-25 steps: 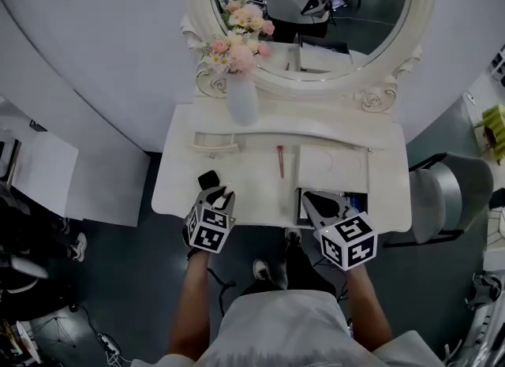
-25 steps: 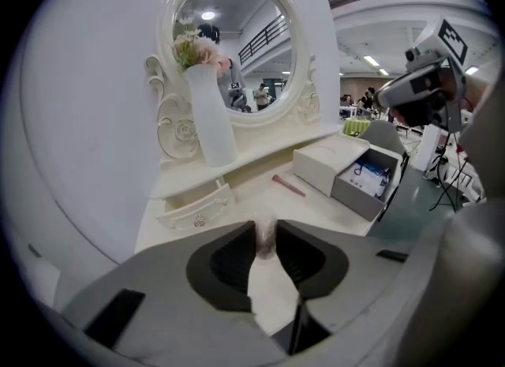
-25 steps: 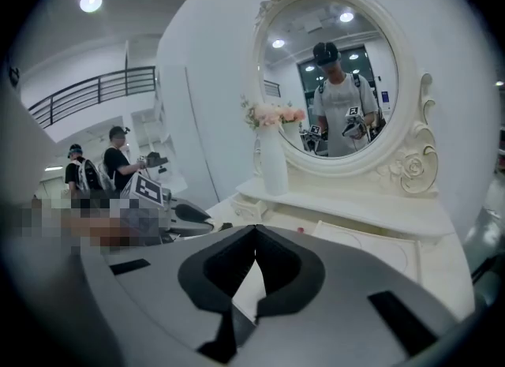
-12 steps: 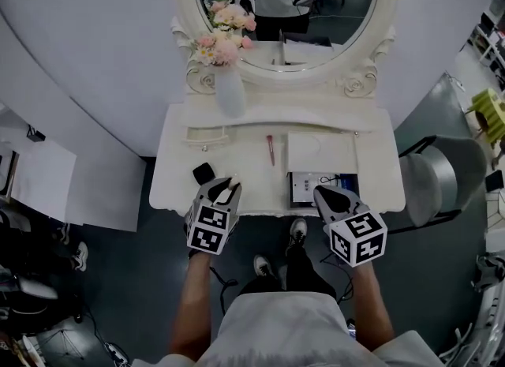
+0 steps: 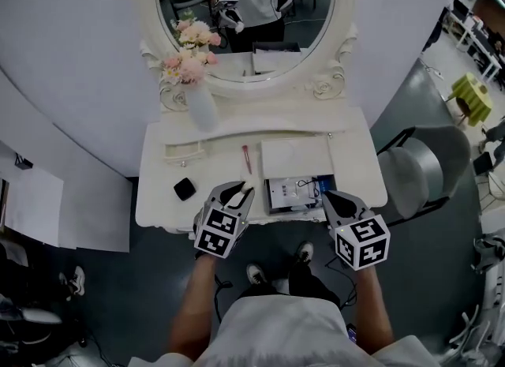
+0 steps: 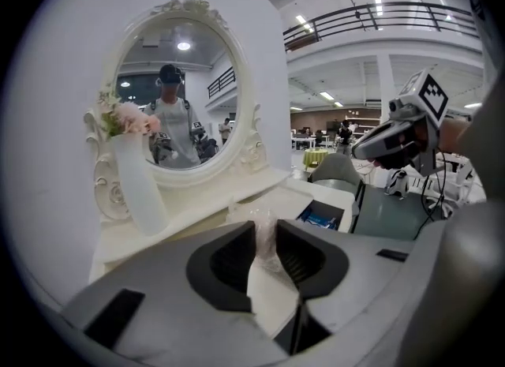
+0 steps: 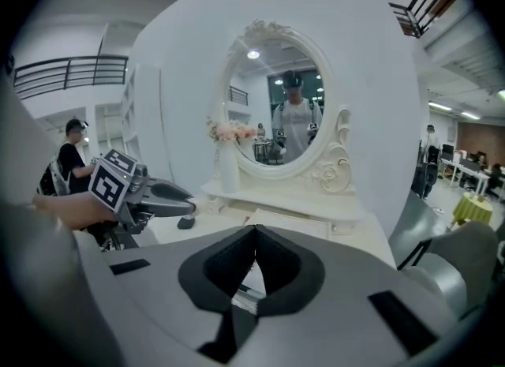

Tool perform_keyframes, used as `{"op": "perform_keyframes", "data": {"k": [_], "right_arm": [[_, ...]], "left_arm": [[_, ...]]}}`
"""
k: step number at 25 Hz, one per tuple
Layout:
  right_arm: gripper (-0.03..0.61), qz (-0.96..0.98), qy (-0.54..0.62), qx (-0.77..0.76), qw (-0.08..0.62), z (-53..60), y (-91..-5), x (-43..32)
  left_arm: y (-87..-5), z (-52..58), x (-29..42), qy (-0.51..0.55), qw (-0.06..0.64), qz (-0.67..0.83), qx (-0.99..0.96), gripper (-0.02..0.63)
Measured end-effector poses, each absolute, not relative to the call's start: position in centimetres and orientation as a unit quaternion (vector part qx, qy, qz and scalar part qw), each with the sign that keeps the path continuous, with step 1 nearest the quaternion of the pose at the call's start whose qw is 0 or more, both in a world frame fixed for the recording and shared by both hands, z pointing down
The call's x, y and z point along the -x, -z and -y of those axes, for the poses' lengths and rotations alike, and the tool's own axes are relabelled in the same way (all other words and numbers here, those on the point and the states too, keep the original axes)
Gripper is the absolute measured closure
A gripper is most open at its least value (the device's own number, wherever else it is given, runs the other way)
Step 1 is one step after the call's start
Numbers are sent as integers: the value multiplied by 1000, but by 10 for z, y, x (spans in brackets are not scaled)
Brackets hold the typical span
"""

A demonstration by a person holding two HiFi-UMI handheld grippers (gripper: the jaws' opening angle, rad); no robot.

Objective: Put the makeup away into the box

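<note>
Nearest, the left gripper is clamped on a small pale item, possibly clear-wrapped makeup, just beside the open box, while the right gripper hovers at the box's other side, jaws together and empty. The box already holds a few packets; beyond, a red stick and a black compact lie loose on the table, so the job looks partly done.

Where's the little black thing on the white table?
In the head view, the little black thing lies on the left part of the table, near its front edge, just left of the left gripper.
</note>
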State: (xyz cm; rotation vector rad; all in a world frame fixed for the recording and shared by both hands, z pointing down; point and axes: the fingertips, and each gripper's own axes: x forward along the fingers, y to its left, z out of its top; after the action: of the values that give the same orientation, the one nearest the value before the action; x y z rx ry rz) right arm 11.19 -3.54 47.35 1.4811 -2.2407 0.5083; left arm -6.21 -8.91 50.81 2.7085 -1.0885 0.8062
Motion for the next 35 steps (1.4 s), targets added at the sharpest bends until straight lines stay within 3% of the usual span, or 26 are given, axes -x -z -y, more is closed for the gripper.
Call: {"op": "perform_keyframes", "data": {"k": [18, 28, 35], "right_arm": [[578, 776, -195, -557, 221, 49, -502, -233], [578, 776, -219, -543, 235, 55, -541, -268], [578, 782, -225, -531, 235, 60, -549, -271]], "left_arm": [[-565, 83, -137, -322, 43, 193, -926, 508], [-624, 75, -193, -358, 86, 147, -918, 503], [-657, 73, -199, -421, 74, 134, -894, 495]]}}
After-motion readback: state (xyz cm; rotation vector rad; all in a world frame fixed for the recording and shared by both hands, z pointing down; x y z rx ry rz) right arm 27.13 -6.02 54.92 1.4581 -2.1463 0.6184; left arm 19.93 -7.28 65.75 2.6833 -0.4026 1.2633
